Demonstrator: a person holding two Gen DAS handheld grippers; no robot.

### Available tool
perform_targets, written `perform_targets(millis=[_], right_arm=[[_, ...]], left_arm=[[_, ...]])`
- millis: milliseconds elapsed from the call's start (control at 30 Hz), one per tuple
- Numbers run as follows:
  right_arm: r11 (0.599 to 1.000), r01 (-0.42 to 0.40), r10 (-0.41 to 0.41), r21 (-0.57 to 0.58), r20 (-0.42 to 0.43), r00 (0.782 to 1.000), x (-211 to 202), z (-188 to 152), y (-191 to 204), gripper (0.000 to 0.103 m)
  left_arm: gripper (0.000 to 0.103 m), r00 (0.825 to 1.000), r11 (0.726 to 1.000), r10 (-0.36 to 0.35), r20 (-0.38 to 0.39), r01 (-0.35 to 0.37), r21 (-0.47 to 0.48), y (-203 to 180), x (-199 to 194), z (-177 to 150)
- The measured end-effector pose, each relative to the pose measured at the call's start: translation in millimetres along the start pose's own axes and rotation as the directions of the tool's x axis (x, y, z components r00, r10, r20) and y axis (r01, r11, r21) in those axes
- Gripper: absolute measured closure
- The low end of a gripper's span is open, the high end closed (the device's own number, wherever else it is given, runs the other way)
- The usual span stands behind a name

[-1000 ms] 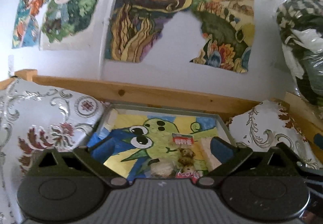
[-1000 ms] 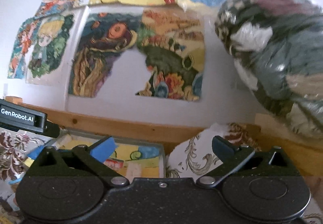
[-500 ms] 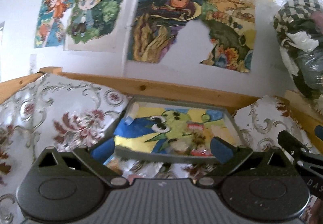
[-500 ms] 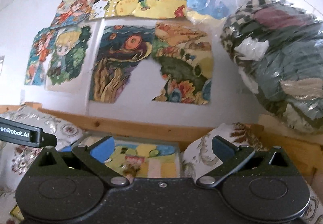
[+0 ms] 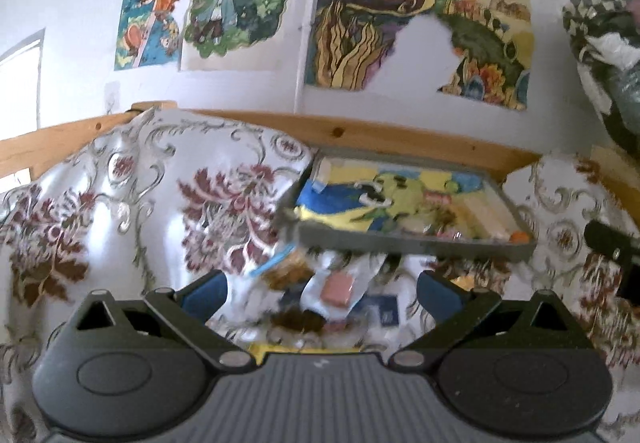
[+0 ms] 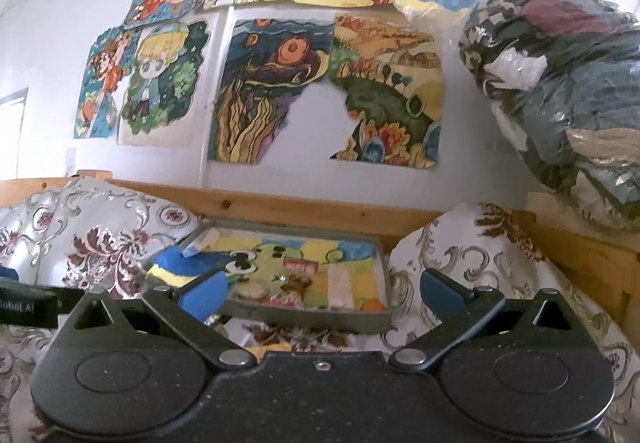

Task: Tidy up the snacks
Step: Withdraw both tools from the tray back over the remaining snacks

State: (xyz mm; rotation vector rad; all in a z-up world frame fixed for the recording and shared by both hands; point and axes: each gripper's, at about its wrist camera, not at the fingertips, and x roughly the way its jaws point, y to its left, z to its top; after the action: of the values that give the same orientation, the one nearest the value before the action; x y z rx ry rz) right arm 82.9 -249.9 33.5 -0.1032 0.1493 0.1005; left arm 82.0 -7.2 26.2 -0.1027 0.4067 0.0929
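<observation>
A grey tray (image 5: pixel 416 241) lined with a green cartoon picture sits on the patterned cloth against the wooden rail; it holds several small snack packets (image 5: pixel 436 215). Loose snacks lie in front of it, among them a clear wrapper with a pink piece (image 5: pixel 338 289) and a brown cookie packet (image 5: pixel 286 269). My left gripper (image 5: pixel 320 295) hovers open over these loose snacks, holding nothing. In the right wrist view the tray (image 6: pixel 312 317) shows a red-labelled packet (image 6: pixel 300 267) and a round wrapped snack (image 6: pixel 252 289). My right gripper (image 6: pixel 322 293) is open and empty in front of the tray.
A wooden rail (image 5: pixel 360 135) runs behind the tray below a wall covered in drawings (image 6: pixel 280 83). Folds of floral cloth (image 5: pixel 140 203) rise on both sides. A big plastic bag of clothes (image 6: pixel 560 83) sits high right. The left gripper's body (image 6: pixel 28 305) shows at the right view's left edge.
Both grippers have pulled back from the tray and tilted down. The left one now has the loose snacks in front of the tray between its open fingers.
</observation>
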Motion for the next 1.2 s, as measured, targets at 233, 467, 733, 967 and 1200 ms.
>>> perform_targets(millis=[233, 467, 733, 967, 1200], right_arm=[[1.000, -0.006, 0.008, 0.028, -0.095, 0.995, -9, -10, 11, 0.001], [0.998, -0.039, 0.048, 0.050, -0.207, 0.977, -7, -24, 24, 0.001], [0.995, -0.086, 0.095, 0.044, -0.302, 0.948, 3, -36, 34, 0.001], [0.991, -0.121, 0.136, 0.062, -0.377, 0.916, 12, -44, 38, 0.001], [0.987, -0.149, 0.161, 0.063, -0.423, 0.892, 17, -49, 43, 0.001]], left_arm=[[0.000, 0.999, 1.000, 0.022, -0.049, -0.023, -0.010, 18, -5, -19], [0.000, 0.991, 0.999, 0.041, -0.127, -0.045, -0.023, 30, -3, -41], [0.000, 0.982, 0.997, 0.065, -0.180, -0.069, -0.017, 38, 1, -56], [0.000, 0.976, 0.998, 0.068, -0.207, -0.070, -0.001, 37, 5, -60], [0.000, 0.970, 0.997, 0.072, -0.234, -0.073, 0.006, 35, 9, -63]])
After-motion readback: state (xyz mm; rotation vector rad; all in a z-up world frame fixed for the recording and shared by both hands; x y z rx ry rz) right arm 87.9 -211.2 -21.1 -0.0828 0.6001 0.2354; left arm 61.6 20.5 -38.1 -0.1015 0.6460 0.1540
